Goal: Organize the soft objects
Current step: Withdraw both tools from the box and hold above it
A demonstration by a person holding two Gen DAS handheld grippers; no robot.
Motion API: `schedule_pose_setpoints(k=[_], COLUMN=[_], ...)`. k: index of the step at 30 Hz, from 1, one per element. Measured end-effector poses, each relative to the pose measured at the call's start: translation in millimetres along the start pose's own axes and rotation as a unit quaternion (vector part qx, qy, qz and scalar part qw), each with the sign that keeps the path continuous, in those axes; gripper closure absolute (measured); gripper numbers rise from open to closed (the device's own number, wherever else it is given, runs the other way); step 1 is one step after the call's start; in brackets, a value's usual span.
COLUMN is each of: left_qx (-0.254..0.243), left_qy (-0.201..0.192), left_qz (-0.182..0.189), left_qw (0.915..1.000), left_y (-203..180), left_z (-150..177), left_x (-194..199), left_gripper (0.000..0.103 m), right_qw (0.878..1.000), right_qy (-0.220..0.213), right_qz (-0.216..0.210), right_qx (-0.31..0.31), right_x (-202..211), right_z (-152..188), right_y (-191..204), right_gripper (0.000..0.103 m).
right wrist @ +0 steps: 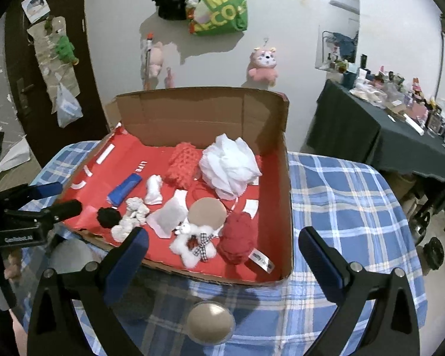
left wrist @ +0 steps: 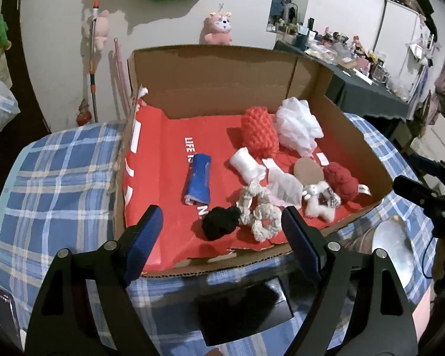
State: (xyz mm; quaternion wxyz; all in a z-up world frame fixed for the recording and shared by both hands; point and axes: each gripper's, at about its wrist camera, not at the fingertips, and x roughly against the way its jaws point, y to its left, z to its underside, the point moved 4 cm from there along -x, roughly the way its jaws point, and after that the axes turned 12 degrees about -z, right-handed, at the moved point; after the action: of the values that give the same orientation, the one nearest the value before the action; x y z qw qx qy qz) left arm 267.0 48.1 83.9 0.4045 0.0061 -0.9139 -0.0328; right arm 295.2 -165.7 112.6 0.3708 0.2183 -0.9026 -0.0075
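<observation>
An open cardboard box (left wrist: 228,68) (right wrist: 287,195) lined in red holds several soft things. Among them are a blue roll (left wrist: 197,178) (right wrist: 124,188), a black scrunchie (left wrist: 221,222) (right wrist: 108,216), cream scrunchies (left wrist: 259,212), an orange knit (left wrist: 259,132), a white mesh pouf (left wrist: 298,124) (right wrist: 230,163), a dark red knit (left wrist: 341,181) (right wrist: 238,238) and a white fluffy piece with a checked bow (right wrist: 195,244). My left gripper (left wrist: 222,219) (right wrist: 59,198) hovers open at the box's near edge, with nothing between its fingers. My right gripper (right wrist: 224,237) (left wrist: 415,192) is also wide open and holds nothing, just in front of the box.
The box rests on a table under a blue plaid cloth (left wrist: 59,178) (right wrist: 341,195). A round puff in a clear case (right wrist: 211,323) lies on the cloth below my right gripper. A phone (left wrist: 4,311) sits at the near left. A cluttered dark table (right wrist: 385,127) stands at the right.
</observation>
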Motion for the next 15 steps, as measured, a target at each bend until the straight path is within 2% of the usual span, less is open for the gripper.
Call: schedule_pose_setpoints(k=[15], left_qx=[-0.006], left_qy=[0.009], left_qz=[-0.022], left_qw=[0.9997], left_y=[-3], left_z=[18], left_x=[-21], left_gripper=[0.021], right_qw=[0.999], right_qy=[-0.001], right_qz=[0.032], right_qx=[0.004], right_x=[-26], right_z=[26], right_y=[-7], right_gripper=[0.000])
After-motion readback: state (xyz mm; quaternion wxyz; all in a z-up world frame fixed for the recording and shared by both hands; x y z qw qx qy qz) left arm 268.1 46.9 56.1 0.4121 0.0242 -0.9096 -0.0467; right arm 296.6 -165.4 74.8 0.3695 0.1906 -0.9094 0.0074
